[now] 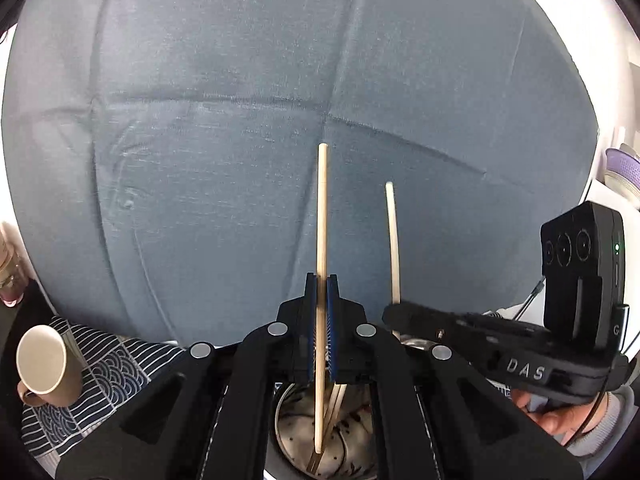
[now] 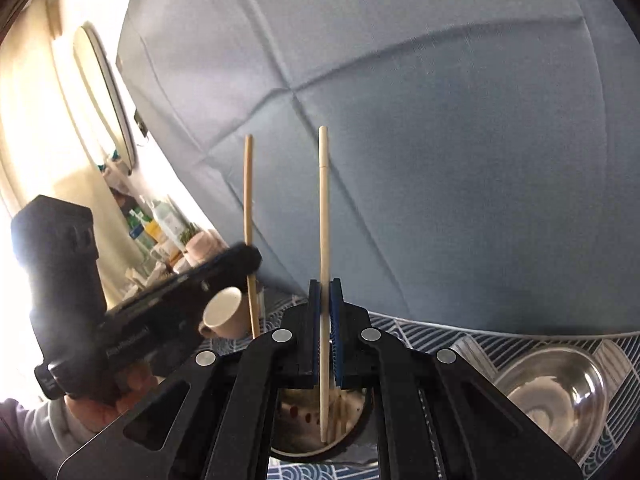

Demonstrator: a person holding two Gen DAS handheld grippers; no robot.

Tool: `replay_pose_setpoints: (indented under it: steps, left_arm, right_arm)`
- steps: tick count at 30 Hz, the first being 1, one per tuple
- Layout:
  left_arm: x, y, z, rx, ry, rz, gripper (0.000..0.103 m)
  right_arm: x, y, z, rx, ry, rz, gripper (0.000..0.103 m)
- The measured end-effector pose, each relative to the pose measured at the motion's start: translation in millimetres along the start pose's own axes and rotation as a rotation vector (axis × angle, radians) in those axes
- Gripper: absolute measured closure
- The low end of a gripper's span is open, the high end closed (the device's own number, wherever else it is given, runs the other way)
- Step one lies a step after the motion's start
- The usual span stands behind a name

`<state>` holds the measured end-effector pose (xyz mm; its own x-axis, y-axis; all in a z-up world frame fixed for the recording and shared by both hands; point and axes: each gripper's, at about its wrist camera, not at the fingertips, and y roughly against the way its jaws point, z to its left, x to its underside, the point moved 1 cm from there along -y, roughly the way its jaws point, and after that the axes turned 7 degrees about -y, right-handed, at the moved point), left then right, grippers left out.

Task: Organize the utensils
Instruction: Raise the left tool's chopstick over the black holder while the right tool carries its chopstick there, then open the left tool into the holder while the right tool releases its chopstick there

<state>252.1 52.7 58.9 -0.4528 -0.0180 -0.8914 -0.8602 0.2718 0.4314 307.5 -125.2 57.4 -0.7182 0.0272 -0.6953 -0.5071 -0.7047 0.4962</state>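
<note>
Chopsticks, one per gripper, both upright over the utensil holder [image 1: 316,436], a round perforated canister directly below the jaws, with other sticks already standing in it. Left gripper [image 1: 322,284] is clamped on a tan wooden chopstick [image 1: 322,208]; blue pads pinch it roughly mid-shaft, lower tip already down inside the holder's mouth. Right gripper [image 2: 324,288] is clamped on a paler chopstick [image 2: 324,200], same mid-shaft pinch, tip also dipping into the holder [image 2: 296,412]. Each gripper shows in the other's view, just beside it, a hand [image 1: 560,412] on its grip.

Handling, as a judgement: very light, stiff, thin, smooth shafts, so likely to pivot or slide in a flat-pad pinch. Holding near the middle keeps it balanced; gripping closer to the thick end would leave more length to guide in. Not fragile. Once freed, each should simply drop and lean on the rim.

Further out: beige mug [image 1: 44,364] on a wave-patterned cloth [image 1: 112,364], steel bowl [image 2: 560,388] near the holder on the right. Behind, a blue quilted cushion surface [image 1: 240,120] fills the background.
</note>
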Motion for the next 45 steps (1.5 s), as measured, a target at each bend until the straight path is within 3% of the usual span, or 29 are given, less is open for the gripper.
replay_pose_setpoints:
  steps: [17, 26, 31, 39, 45]
  left_arm:
    - [44.5, 2.4, -2.5, -0.055, -0.005, 0.028, 0.098]
    - [51.0, 14.9, -5.6, -0.089, -0.048, 0.041, 0.097]
    - [50.5, 23.9, -1.8, -0.113, -0.028, 0.032, 0.075]
    - [48.9, 39.2, 9.2, -0.14, 0.007, 0.008, 0.063]
    - [55.3, 52.5, 13.9, -0.174, 0.011, 0.028, 0.042]
  right_arm:
    - [34.4, 0.2, -1.6, -0.015, 0.006, 0.082, 0.098]
    - [38.3, 3.3, 1.7, -0.003, 0.013, 0.089, 0.097]
    - [37.6, 10.5, 2.0, 0.0, 0.007, 0.068, 0.095]
    - [34.4, 25.0, -1.2, 0.018, -0.021, 0.053, 0.094]
    - [36.3, 32.9, 0.2, 0.034, -0.031, 0.07, 0.094]
